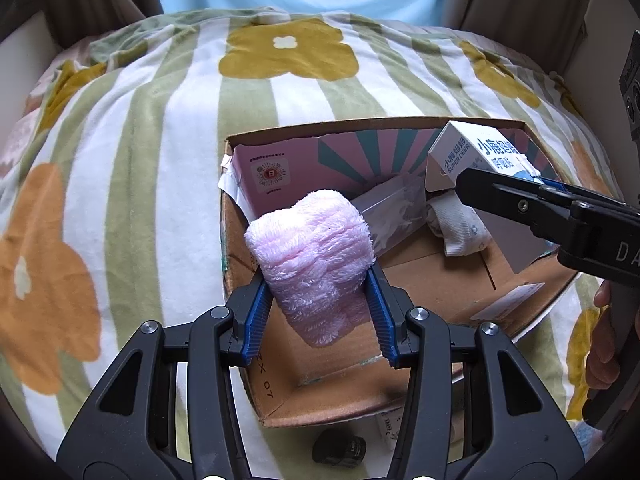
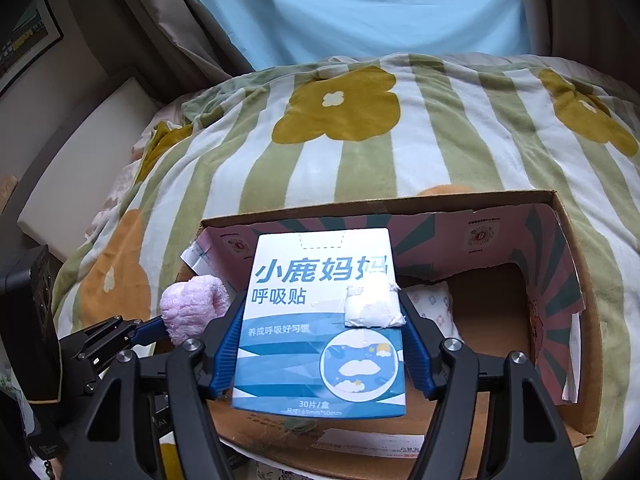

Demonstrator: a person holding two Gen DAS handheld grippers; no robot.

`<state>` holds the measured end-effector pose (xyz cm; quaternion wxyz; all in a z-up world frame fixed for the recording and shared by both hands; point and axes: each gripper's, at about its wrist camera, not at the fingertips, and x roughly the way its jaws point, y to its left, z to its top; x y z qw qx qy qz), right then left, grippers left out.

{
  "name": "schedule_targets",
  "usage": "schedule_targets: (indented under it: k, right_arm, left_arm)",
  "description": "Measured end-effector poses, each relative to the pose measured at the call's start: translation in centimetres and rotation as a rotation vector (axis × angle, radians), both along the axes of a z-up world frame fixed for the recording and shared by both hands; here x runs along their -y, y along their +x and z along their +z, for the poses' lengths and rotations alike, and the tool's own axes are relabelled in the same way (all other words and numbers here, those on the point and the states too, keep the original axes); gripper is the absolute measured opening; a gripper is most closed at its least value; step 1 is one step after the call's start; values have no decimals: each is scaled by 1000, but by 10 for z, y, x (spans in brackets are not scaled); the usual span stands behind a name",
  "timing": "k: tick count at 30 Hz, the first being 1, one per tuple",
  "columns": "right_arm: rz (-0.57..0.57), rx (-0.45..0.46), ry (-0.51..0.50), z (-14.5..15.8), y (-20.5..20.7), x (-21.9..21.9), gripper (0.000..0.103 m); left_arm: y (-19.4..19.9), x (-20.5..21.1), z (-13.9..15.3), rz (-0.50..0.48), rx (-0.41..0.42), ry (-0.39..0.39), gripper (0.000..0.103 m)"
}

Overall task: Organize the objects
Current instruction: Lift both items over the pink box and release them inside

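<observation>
My left gripper (image 1: 318, 280) is shut on a fluffy pink cloth (image 1: 316, 256) and holds it over the left part of an open cardboard box (image 1: 256, 392). My right gripper (image 2: 320, 320) is shut on a blue and white carton with Chinese lettering (image 2: 320, 320), held above the same cardboard box (image 2: 576, 280). The carton (image 1: 472, 152) and the right gripper (image 1: 496, 184) also show at the right of the left wrist view. The pink cloth (image 2: 192, 304) shows at the left of the right wrist view. Inside the box lie a white sock (image 1: 460, 224) and a clear packet (image 1: 392, 204).
The box rests on a bed with a green-striped flowered blanket (image 1: 160, 140). A small black cylinder (image 1: 340, 448) lies in front of the box. A patterned white pouch (image 2: 432, 308) sits on the box floor. A blue curtain (image 2: 360, 12) hangs behind the bed.
</observation>
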<state>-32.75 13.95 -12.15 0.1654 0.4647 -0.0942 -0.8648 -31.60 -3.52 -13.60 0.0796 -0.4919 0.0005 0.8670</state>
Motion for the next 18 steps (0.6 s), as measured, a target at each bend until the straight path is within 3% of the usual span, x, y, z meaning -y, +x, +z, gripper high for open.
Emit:
schedule_targets:
  k: [4,5,7,9,11,14,18]
  right_arm:
    - [-6,18,-25,-2,-5,-1,65]
    - [-6,27,-28,-3,-7,-1,65]
    - [-14,41,-19,-5,-9,-1,68]
    - [-22,43,-28,-5,-10,-3,78]
    - [-41,39,-27,-2,-9,-6,81]
    - [-49,31,-13,2,-5,-10,82]
    - [-59,18,-13,11,2,-15,82]
  left_arm:
    - [0,1,1,-1,-6,37,43]
    - [0,1,2,-3,-12,26,48]
    - [1,-1,2,0,-20,2,68]
    - [3,-2,5,-24,-24,45,90]
    - [5,-6,9,-26,-34,50,101]
    - [12,-11,18,-23,-75,-9,103]
    - [17,-9,26,-18,-85,-3,103]
